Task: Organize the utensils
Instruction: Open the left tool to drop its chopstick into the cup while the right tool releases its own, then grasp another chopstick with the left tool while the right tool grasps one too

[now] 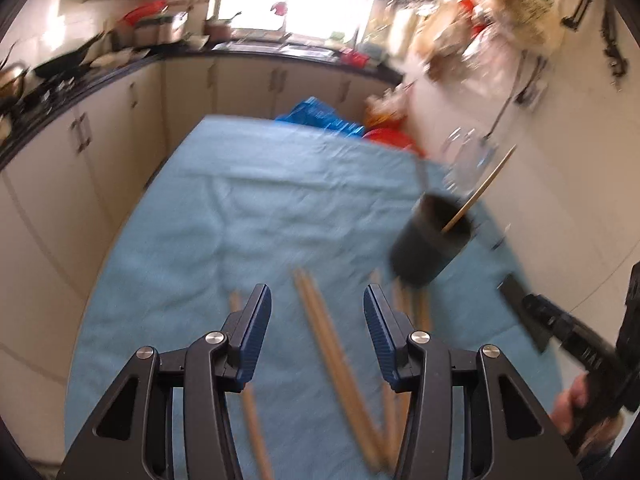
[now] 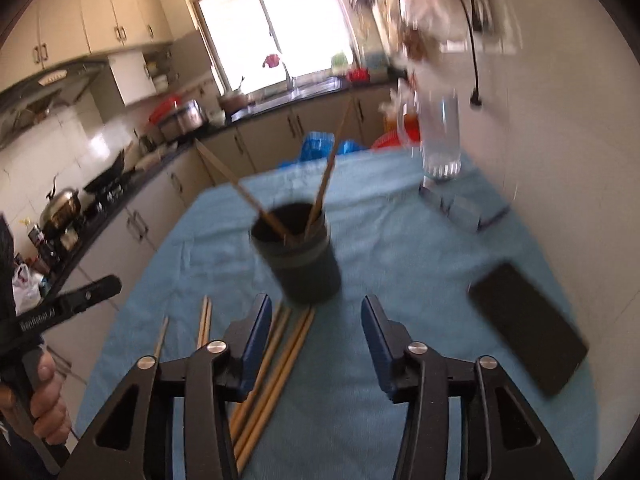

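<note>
A blue-clothed surface (image 2: 400, 248) fills the narrow kitchen, cabinets (image 1: 100, 152) close left, wall right. Wooden chopsticks (image 1: 332, 344) lie before a black cup (image 2: 298, 258). Left tool (image 1: 317, 312) and right tool (image 2: 316, 320) gape, empty.

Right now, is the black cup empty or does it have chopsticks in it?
Not empty. The right wrist view shows two chopsticks standing in the black cup, leaning apart.

A bright window (image 2: 256, 28) anchors the kitchen: a dark countertop (image 2: 312, 90) runs below it, cream base cabinets (image 1: 248, 84) stand under that, wall cabinets (image 2: 100, 20) hang to its left, a white wall (image 2: 560, 128) flanks its right.
</note>
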The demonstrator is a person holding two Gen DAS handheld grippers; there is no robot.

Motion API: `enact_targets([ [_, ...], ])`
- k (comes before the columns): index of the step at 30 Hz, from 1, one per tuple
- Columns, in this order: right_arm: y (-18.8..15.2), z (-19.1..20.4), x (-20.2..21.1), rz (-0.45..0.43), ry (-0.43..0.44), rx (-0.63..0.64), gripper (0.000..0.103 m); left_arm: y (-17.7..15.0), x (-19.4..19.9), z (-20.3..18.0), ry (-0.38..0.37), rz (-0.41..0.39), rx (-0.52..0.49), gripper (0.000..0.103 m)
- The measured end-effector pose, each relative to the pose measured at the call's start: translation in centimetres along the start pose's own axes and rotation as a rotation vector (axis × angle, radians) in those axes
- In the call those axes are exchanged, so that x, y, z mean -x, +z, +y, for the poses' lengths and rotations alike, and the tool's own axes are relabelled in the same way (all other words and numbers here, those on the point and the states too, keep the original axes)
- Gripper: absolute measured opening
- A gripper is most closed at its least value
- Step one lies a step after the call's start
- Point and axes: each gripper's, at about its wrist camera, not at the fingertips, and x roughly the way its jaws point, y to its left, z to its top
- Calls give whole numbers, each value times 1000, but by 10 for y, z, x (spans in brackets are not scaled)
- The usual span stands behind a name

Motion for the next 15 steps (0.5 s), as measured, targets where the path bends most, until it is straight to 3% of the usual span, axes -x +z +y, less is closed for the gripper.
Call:
enact_targets([
  [5,-20,-8,-21,129,56,-84,42,-36,-4,28,23,36,56,50],
  [10,-30,-7,-28,145,-16,-114,45,-53,-12,38,99,90,28,59],
  [15,-35,-14,-46,241,-52,-152,45,-56,-22,44,82,125,41,59],
])
